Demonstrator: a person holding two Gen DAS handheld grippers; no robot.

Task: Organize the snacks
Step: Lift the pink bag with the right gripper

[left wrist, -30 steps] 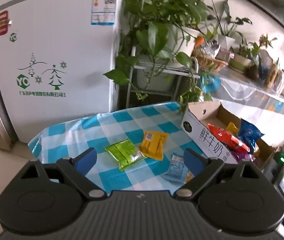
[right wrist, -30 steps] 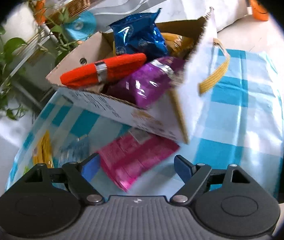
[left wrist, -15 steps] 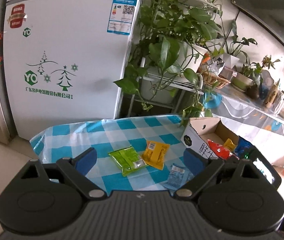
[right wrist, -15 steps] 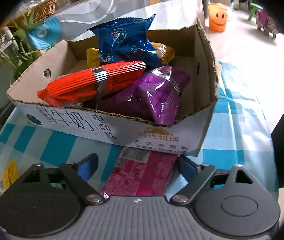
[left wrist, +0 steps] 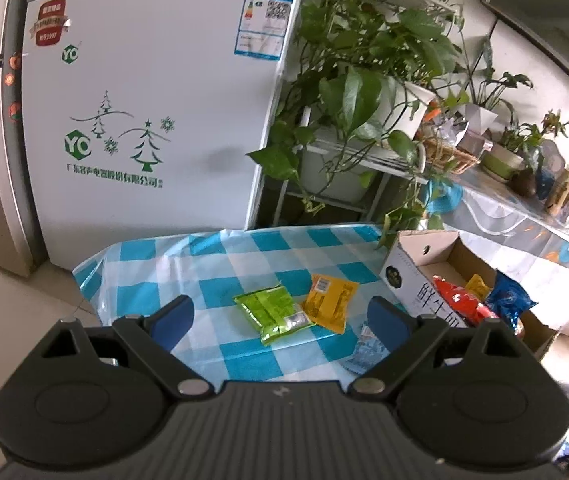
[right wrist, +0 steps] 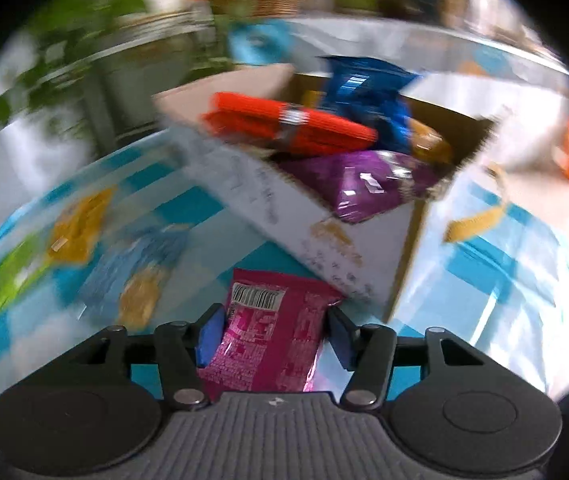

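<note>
My right gripper closing jaws around pink snack packet, pads touching its sides, at 6 o'clock from cardboard box. My left gripper hovering open-jawed over checked tablecloth.

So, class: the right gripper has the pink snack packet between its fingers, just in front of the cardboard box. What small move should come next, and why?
Probably finish closing, then lift: the right gripper is closing around the pink packet, which belongs in the cardboard box beyond it.
</note>
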